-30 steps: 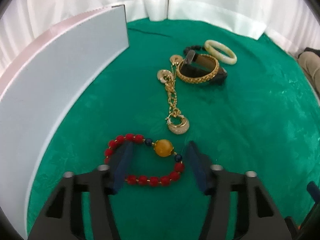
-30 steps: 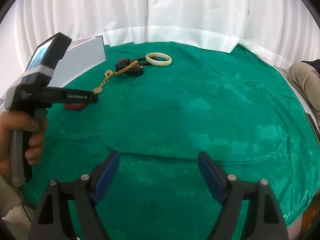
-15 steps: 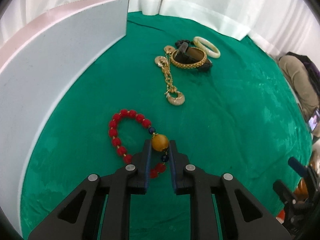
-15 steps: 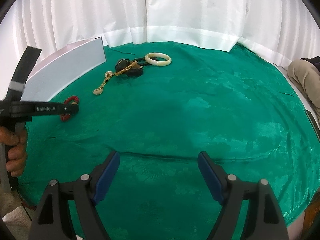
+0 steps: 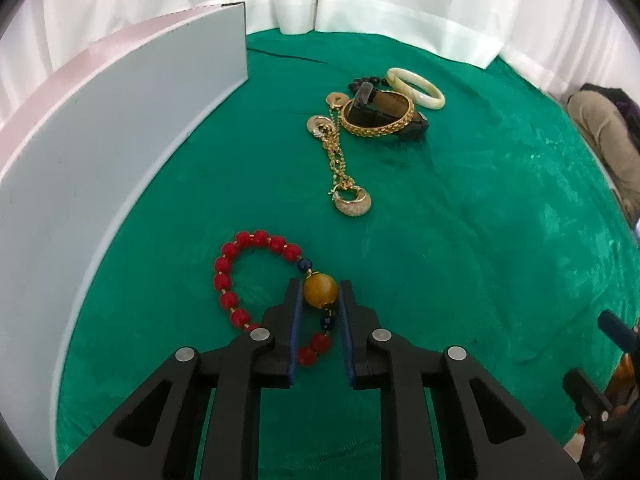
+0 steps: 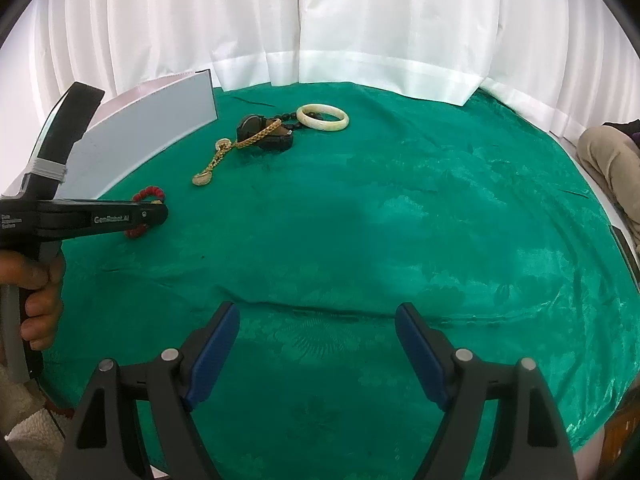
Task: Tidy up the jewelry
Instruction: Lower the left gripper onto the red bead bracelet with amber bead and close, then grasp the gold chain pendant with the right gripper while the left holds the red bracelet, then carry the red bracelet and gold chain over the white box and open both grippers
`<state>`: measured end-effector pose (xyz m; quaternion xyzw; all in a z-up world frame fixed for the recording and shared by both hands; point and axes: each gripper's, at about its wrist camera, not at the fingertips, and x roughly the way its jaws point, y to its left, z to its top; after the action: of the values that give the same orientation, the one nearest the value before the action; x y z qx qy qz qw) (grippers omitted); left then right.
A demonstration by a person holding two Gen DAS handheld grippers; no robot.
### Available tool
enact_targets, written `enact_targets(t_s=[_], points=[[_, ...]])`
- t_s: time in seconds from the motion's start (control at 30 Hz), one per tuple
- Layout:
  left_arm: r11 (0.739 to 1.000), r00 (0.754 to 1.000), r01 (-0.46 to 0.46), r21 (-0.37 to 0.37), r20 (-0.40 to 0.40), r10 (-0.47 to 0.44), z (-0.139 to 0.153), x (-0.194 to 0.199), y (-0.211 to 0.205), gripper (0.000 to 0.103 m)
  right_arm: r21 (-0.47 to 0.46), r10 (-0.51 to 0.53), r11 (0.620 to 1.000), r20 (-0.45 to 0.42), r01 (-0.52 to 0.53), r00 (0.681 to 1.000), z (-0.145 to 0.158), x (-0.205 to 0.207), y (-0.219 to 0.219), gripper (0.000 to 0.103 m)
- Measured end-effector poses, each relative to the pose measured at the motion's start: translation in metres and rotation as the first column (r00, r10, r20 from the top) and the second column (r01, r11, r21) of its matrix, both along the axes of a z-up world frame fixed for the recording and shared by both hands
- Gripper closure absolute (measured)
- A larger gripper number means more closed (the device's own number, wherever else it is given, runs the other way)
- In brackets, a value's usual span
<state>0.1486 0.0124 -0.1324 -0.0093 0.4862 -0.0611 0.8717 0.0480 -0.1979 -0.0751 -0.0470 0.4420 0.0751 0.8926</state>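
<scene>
1. My left claw [image 5: 319, 296] has just closed on the bead bracelet's [image 5: 256, 280] amber bead, low on the bench [image 5: 460, 260].
2. My right claw [image 6: 316, 344] hangs wide open, empty.
3. Next, I reckon: lift gently toward the box [image 5: 100, 152].

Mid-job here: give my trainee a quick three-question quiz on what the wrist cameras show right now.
1. True or false: the left tool is shut on the amber bead of the red bead bracelet.
2. Which bangle lies farthest back: A) cream bangle B) gold bangle?
3. What does the right tool hold?

Key: 1 true; 2 A; 3 nothing, its jaws stand open over the green cloth.
</scene>
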Motion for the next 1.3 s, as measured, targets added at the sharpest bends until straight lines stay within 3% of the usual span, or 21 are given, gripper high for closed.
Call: enact_targets(t_s=[0.3, 0.47, 0.6, 0.7, 0.83, 0.9, 0.93, 1.03, 1.1, 1.13, 1.2, 1.3], points=[[0.989, 1.000, -0.024, -0.149, -0.008, 0.023, 0.016, -0.010, 0.023, 0.088, 0.072, 0.040, 0.997, -0.048, -0.037, 0.998, 0.005, 0.016, -0.003, 0.021], [0.981, 0.999, -0.028, -0.190, 0.019, 0.032, 0.034, -0.024, 0.038, 0.088, 0.347, 0.084, 0.938, -0.200, -0.010, 0.976, 0.011, 0.075, -0.020, 0.021], [0.975, 0.998, -0.050, -0.216, 0.015, 0.055, 0.033, -0.029, 0.047, 0.088, 0.447, 0.091, 0.891, -0.343, 0.077, 0.935, -0.001, 0.135, -0.011, 0.021], [0.969, 0.998, -0.064, -0.238, 0.006, 0.067, 0.027, -0.033, 0.053, 0.088, 0.478, 0.148, 0.875, -0.401, 0.069, 0.904, -0.015, 0.170, 0.024, 0.021], [0.965, 0.998, -0.068, -0.253, 0.000, 0.070, 0.023, -0.034, 0.057, 0.088, 0.465, 0.180, 0.884, -0.418, 0.040, 0.890, -0.029, 0.199, 0.075, 0.045], [0.964, 0.998, -0.067, -0.256, -0.001, 0.069, 0.022, -0.035, 0.057, 0.088, 0.404, 0.164, 0.915, -0.401, 0.013, 0.901, -0.033, 0.214, 0.102, 0.048], [0.963, 0.998, -0.068, -0.259, -0.001, 0.070, 0.021, -0.034, 0.058, 0.088, 0.354, 0.144, 0.935, -0.389, 0.003, 0.910, -0.036, 0.222, 0.116, 0.055], [0.962, 0.997, -0.071, -0.264, 0.000, 0.073, 0.021, -0.033, 0.061, 0.088, 0.257, 0.106, 0.966, -0.344, -0.015, 0.933, -0.039, 0.235, 0.143, 0.063], [0.959, 0.997, -0.077, -0.272, -0.003, 0.079, 0.021, -0.032, 0.064, 0.088, 0.183, 0.098, 0.982, -0.310, -0.042, 0.946, -0.040, 0.236, 0.155, 0.076], [0.958, 0.997, -0.080, -0.274, -0.004, 0.082, 0.021, -0.031, 0.065, 0.088, 0.134, 0.095, 0.989, -0.296, -0.057, 0.951, -0.041, 0.237, 0.160, 0.097], [0.956, 0.996, -0.083, -0.281, -0.001, 0.086, 0.024, -0.030, 0.069, 0.088, 0.113, 0.110, 0.990, -0.295, -0.079, 0.949, -0.041, 0.236, 0.163, 0.097], [0.950, 0.996, -0.080, -0.301, 0.005, 0.086, 0.033, -0.030, 0.075, 0.088, 0.229, 0.142, 0.971, -0.308, -0.072, 0.941, -0.023, 0.225, 0.142, 0.097]])
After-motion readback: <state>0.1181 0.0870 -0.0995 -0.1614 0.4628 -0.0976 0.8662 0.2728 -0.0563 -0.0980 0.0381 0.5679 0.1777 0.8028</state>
